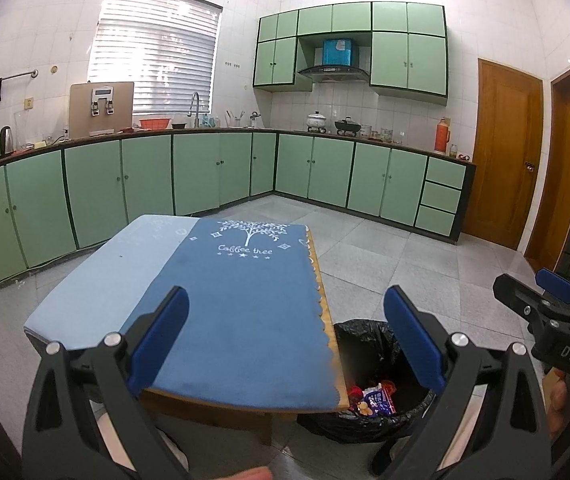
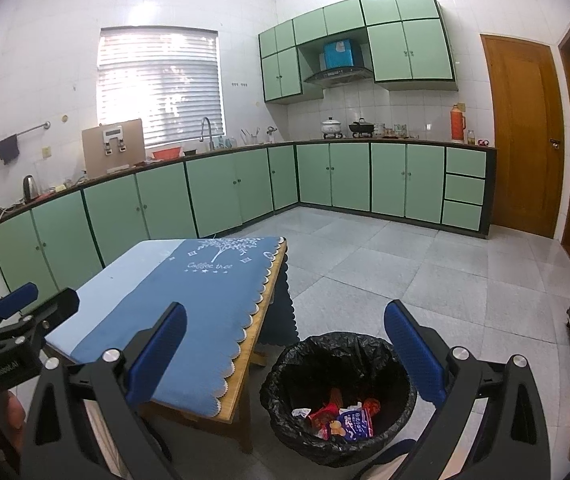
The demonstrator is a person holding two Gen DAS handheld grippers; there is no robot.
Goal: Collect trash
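A bin lined with a black bag stands on the floor at the table's right corner; it also shows in the left wrist view. Inside lie several snack wrappers, red, blue and white, also visible in the left wrist view. My left gripper is open and empty above the blue tablecloth. My right gripper is open and empty above the bin. The right gripper shows at the right edge of the left wrist view; the left one shows at the left edge of the right wrist view.
A low wooden table carries the blue cloth printed "Coffee tree". Green cabinets with a cluttered counter line the back walls. Wooden doors stand at right. Grey tiled floor stretches beyond the bin.
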